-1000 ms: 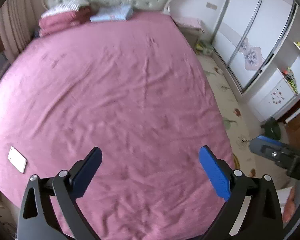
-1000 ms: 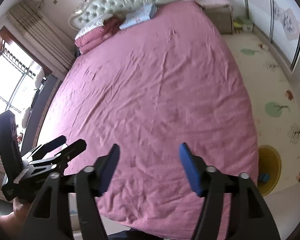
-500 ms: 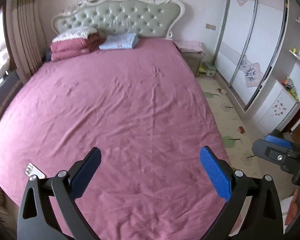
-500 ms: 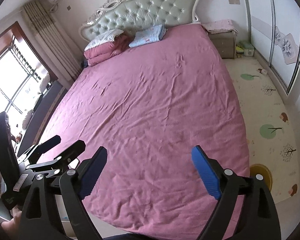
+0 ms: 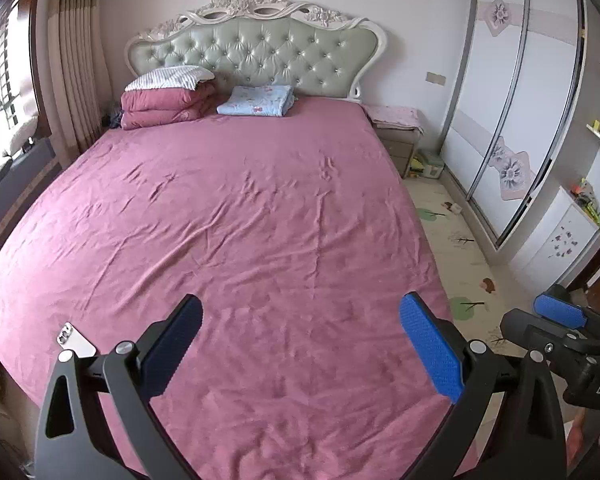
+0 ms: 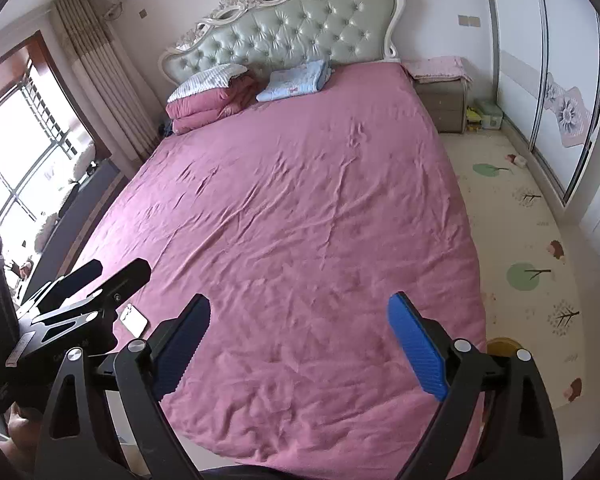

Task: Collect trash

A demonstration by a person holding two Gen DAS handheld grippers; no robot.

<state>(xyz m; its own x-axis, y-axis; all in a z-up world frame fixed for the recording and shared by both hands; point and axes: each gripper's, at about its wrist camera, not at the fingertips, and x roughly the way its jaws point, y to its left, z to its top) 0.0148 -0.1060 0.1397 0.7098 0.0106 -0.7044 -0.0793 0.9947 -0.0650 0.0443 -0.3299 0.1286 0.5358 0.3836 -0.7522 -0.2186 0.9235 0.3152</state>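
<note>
Nearby, a phone [image 5: 75,341] lies on the bed [image 5: 260,220].

The bed [image 5: 260,240] wore a wrinkled pink sheet. At its head lay a folded pink quilt [image 5: 166,106] with a striped pillow [image 5: 170,78] on top, and just beside them a folded blue blanket [image 5: 256,100]. A phone [image 5: 75,340] lay near the foot's left edge.

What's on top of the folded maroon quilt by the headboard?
A striped pillow lies on the folded maroon quilt. Anything between or behind them is hidden.
</note>
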